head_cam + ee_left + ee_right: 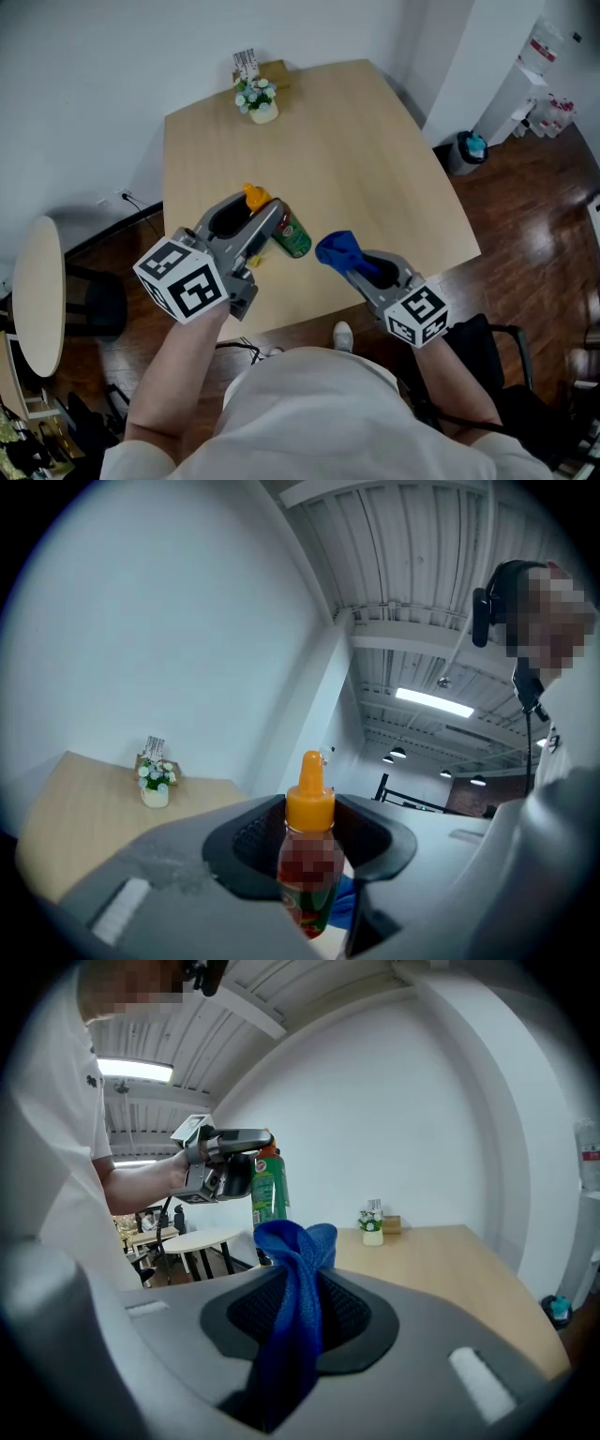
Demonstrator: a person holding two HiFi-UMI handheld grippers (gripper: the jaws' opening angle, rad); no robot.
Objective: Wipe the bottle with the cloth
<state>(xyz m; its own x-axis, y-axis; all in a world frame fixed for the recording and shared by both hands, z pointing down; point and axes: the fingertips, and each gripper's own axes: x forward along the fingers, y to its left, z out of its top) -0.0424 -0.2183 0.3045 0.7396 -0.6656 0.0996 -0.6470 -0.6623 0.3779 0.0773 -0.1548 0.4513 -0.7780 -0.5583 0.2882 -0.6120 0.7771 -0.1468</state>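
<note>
A green bottle with an orange cap is held above the table, my left gripper shut on its neck. In the left gripper view the bottle stands between the jaws, cap up. My right gripper is shut on a blue cloth, which bunches out a short way to the right of the bottle's base without touching it. The right gripper view shows the cloth pinched in the jaws, with the bottle and left gripper beyond it.
A light wooden table lies below both grippers. A small white pot of flowers sits at its far edge beside a card holder. A round side table stands at left, a bin at right on the dark floor.
</note>
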